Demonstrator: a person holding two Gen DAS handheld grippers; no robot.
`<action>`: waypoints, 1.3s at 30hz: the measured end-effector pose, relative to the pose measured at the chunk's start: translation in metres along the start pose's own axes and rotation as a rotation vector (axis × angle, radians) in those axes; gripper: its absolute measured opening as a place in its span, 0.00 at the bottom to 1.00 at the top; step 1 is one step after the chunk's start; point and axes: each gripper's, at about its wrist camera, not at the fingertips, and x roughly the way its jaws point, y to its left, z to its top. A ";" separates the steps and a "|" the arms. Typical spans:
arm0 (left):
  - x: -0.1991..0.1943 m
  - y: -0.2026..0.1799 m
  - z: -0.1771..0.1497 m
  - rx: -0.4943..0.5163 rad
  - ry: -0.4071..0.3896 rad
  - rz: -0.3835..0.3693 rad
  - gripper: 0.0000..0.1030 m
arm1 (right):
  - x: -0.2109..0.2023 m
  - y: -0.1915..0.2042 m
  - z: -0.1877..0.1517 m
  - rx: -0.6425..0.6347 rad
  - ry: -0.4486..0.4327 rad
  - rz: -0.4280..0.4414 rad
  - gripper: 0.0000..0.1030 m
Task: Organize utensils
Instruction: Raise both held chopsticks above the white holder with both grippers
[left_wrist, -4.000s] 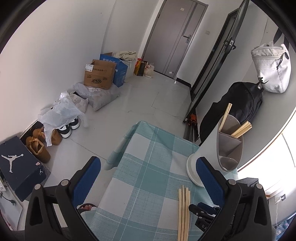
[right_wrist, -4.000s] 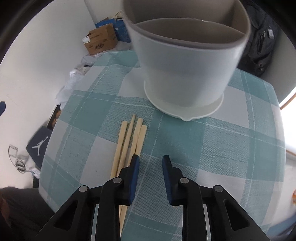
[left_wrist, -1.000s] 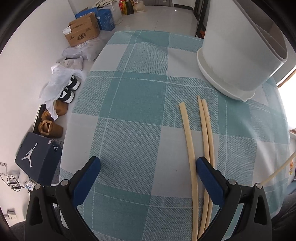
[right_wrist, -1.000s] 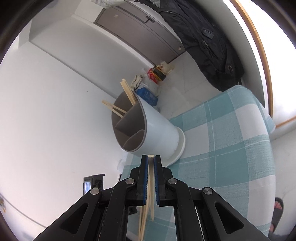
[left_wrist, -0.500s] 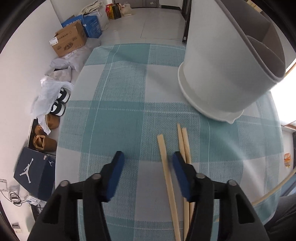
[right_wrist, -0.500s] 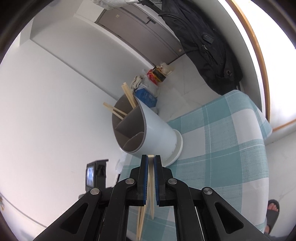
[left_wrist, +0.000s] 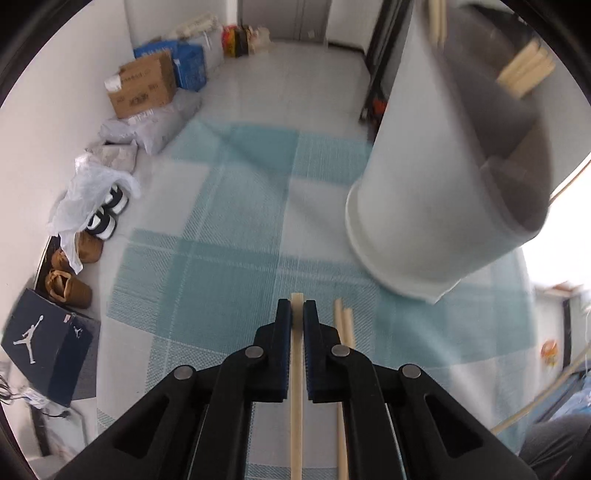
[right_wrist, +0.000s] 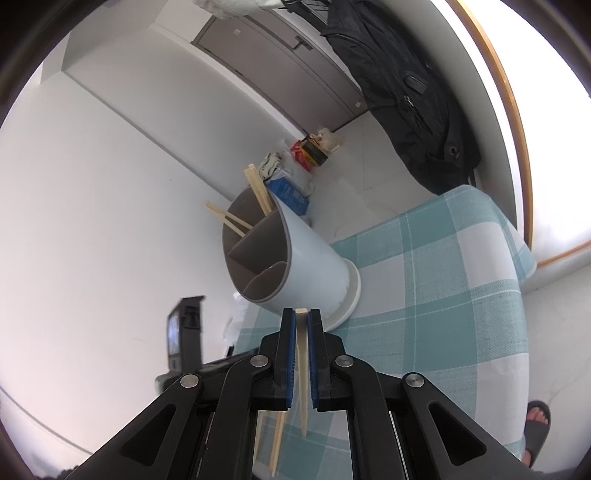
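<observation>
A white utensil holder (left_wrist: 436, 192) with grey divided compartments stands on the teal checked tablecloth (left_wrist: 229, 236); several wooden chopsticks (left_wrist: 524, 74) stick out of it. My left gripper (left_wrist: 296, 308) is shut on a chopstick (left_wrist: 296, 398) low over the cloth. Two more chopsticks (left_wrist: 341, 354) lie just to its right. In the right wrist view my right gripper (right_wrist: 301, 316) is shut on another chopstick (right_wrist: 302, 369), held in the air near the holder (right_wrist: 295, 258), level with its base.
The table edge drops to the floor on the left, where a shoe box (left_wrist: 44, 343), shoes (left_wrist: 70, 284) and cardboard boxes (left_wrist: 142, 88) stand. A black bag (right_wrist: 402, 85) hangs by the door. A sandalled foot (right_wrist: 535, 424) stands beside the table.
My left gripper came down over the left chopstick on the cloth and closed on it. My right gripper keeps holding its chopstick and has barely moved.
</observation>
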 end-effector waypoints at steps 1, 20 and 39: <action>-0.008 -0.002 0.000 -0.001 -0.037 0.017 0.02 | 0.001 0.002 -0.001 -0.008 -0.002 0.001 0.05; -0.109 -0.006 -0.024 0.028 -0.410 -0.105 0.02 | -0.003 0.068 -0.023 -0.255 -0.060 -0.016 0.05; -0.156 -0.020 -0.006 0.076 -0.449 -0.176 0.02 | -0.025 0.111 0.012 -0.325 -0.118 -0.044 0.05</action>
